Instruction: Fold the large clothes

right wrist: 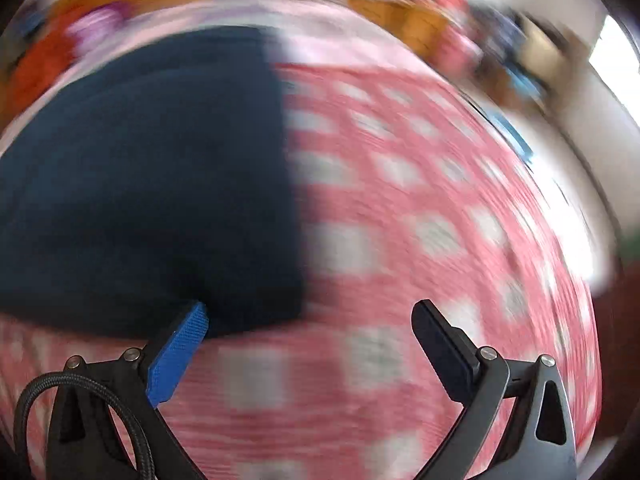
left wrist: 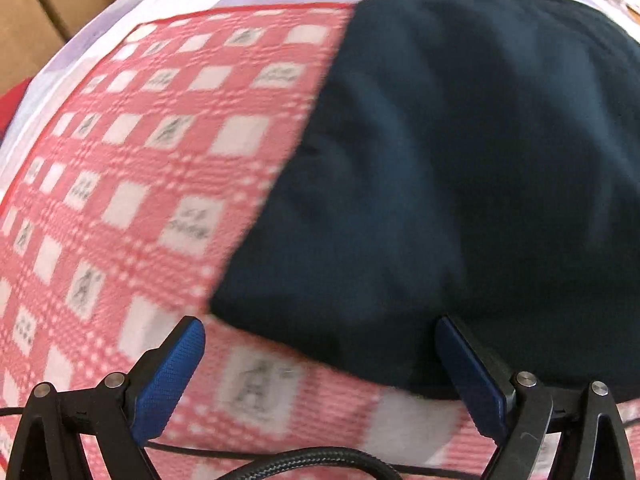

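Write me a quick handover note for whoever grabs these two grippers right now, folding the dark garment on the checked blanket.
Left gripper: open, empty, at the near left corner of the dark navy garment.
Right gripper: open, empty, at the garment's near right corner; that view is blurred by motion.
The garment lies as a compact block with straight side edges on the pink checked blanket, so it looks already folded at least once.
Left to do: judge whether another fold is needed; if so, grip both near corners and bring them to the far edge.
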Demonstrator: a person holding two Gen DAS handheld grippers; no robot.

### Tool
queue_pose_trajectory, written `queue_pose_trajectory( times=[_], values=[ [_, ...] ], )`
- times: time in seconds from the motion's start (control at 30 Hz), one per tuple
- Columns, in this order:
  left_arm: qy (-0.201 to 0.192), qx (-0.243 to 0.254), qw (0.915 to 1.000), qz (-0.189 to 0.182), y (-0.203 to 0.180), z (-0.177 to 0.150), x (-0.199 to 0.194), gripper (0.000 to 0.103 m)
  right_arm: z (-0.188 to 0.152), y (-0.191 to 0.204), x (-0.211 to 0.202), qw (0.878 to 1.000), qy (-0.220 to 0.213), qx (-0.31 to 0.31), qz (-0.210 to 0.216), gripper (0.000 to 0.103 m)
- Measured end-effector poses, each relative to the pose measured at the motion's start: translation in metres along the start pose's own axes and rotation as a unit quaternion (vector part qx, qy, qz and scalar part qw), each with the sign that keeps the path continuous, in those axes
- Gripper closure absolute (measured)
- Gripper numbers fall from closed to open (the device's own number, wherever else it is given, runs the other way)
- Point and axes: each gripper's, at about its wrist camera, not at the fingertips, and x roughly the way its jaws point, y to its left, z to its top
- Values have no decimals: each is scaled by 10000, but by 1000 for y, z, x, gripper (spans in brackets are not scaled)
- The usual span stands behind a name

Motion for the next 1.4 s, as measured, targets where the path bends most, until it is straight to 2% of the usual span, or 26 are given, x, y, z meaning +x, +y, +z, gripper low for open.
queue_pose_trajectory(
  times=[0.1,0.23,0.4,0.53,0.63,0.77,0.83,0.97,1.1,1.2,1.27,1.4],
  values=[
    [-16,59,9998,199,9,-5,-4,6,-12,-33,-9,9996,-29,138,-244,1],
    [-13,-67,10000,66,11,-23,-19,7,-31,-40,-35,9997,-223,-40,-111,1],
    [-272,217,9993,-140,-10,-52,-71,7,-47,-7,-72,9977,-432,-426,310,1],
    [-258,318,9987,-303,-25,-65,-124,7,-54,29,-117,9929,-558,-828,645,1],
    [-143,256,9985,-464,-28,-72,-178,7,-57,49,-165,9898,-540,-956,909,1],
    [-5,153,9979,-626,-26,-78,-257,7,-62,67,-243,9882,-298,-789,1278,1],
    [-13,187,9980,-606,-25,-81,-297,7,-67,79,-296,9880,-263,-800,1294,1],
    [-15,246,9975,-665,-19,-94,-362,6,-86,93,-374,9872,-292,-947,1250,0],
    [-152,242,9982,-531,-16,-110,-405,6,-108,106,-432,9852,-261,-1082,1305,0],
    [-69,142,9977,-655,-15,-123,-425,6,-118,113,-461,9852,-185,-1179,1233,0],
    [-58,188,9975,-681,-15,-129,-434,6,-121,112,-475,9840,-115,-1136,1368,0],
    [-134,221,9963,-817,-14,-137,-457,6,-123,106,-508,9836,-423,-1165,1311,0]
  ],
)
